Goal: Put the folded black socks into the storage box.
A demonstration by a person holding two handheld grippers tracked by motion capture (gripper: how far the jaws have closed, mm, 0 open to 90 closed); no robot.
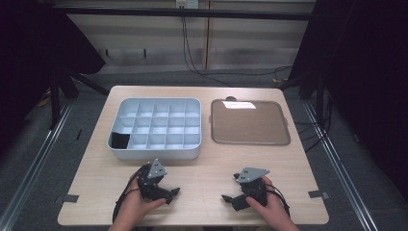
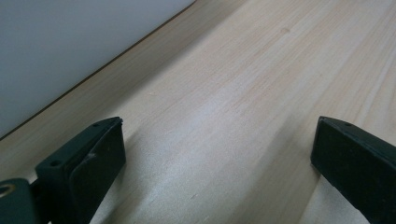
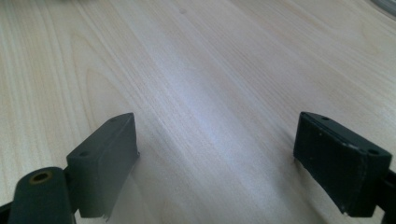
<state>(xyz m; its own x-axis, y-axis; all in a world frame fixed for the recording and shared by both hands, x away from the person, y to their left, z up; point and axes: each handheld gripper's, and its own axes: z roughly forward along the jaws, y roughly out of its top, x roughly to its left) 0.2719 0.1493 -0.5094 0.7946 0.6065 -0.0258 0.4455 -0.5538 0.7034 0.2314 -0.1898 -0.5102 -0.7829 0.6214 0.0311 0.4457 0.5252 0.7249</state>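
Pale wood forms the counter (image 1: 202,168), which carries two containers across its far half. A light grey compartment box (image 1: 156,151) sits on the left; its interior is divided by a grid of partitions. A small black item (image 1: 119,140) lies in the near-left corner compartment; what it is cannot be told. A shallow brown tray (image 1: 250,122) with a grey rim sits to the right of the box, close beside it but apart.

Both hands rest on the near part of the counter. The left tongs (image 1: 174,191) are held in the left hand (image 1: 137,204), just near of the box's front wall, with the tips pointing right toward the counter's middle. In the left gripper view the jaws stand wide apart over bare wood, nothing between them, and the pale wall of the compartment box (image 2: 70,51) fills the upper left corner.

The right tongs (image 1: 226,197) are held in the right hand (image 1: 269,207), near of the tray and well apart from it, with the tips pointing left toward the other tongs. In the right gripper view the jaws also stand wide apart, with bare counter (image 3: 205,84) between them and no object gripped. Each pair of tongs carries a grey three-cornered plate on top. The two tips face each other across a gap of bare wood.
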